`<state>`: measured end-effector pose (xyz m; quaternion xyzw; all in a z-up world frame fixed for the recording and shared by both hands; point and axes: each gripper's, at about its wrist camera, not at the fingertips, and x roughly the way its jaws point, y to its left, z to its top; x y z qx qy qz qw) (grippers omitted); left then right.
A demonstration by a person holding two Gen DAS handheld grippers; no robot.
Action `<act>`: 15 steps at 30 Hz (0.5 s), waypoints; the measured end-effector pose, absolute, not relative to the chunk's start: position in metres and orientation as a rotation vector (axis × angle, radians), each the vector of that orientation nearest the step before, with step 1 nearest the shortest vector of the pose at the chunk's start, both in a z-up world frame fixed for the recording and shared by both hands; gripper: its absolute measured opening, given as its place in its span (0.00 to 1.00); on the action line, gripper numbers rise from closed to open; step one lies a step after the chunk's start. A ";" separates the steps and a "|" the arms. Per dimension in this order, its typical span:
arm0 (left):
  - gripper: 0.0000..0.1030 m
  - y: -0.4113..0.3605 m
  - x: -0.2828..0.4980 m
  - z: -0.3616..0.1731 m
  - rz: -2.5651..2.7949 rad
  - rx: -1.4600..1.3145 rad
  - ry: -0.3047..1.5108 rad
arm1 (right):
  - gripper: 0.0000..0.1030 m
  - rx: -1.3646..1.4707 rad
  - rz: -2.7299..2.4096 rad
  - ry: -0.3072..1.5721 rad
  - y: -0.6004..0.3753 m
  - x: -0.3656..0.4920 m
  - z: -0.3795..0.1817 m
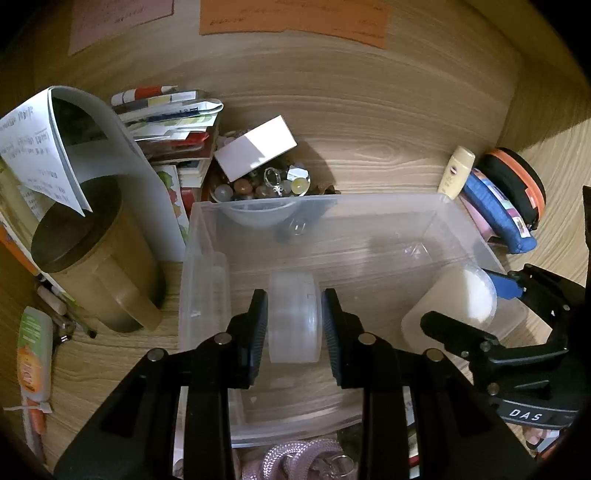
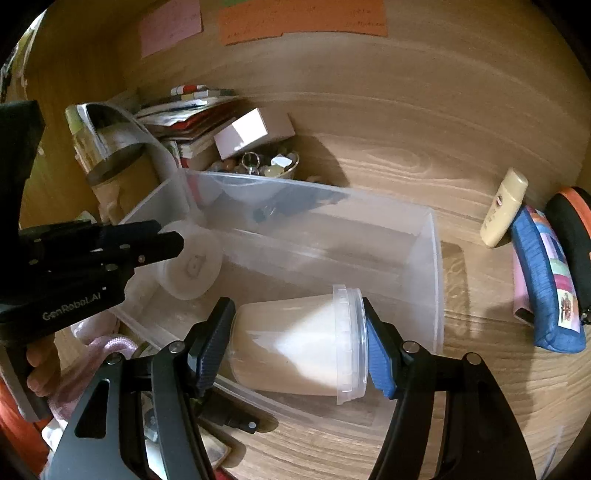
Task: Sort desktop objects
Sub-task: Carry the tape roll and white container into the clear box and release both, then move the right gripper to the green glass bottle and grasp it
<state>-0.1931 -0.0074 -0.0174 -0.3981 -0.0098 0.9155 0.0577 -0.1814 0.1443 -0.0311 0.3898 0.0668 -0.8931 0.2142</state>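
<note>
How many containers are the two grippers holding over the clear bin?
2: a flat round jar in the left gripper at the bin's left, a lidded tub in the right gripper at its right.

A clear glossy plastic bin (image 1: 461, 229) sits on matt wood-grain desk (image 1: 369, 122), holding a frosted plastic tub (image 2: 295, 347).

Orange paper notes (image 1: 295, 16) are stuck to the wooden back wall (image 1: 369, 92), with a pink one (image 1: 118, 18) beside them.
</note>
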 end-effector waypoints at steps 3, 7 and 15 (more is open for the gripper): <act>0.29 -0.007 -0.192 -0.018 2.782 -1.200 -0.018 | 0.60 1.089 -2.477 0.188 0.144 -0.182 -0.032; 0.29 -0.004 -0.187 -0.016 2.800 -1.174 0.007 | 0.61 1.102 -2.465 0.169 0.146 -0.183 -0.032; 0.52 -0.003 -0.173 -0.004 2.888 -1.050 0.034 | 0.68 0.950 -2.552 0.343 0.134 -0.163 -0.023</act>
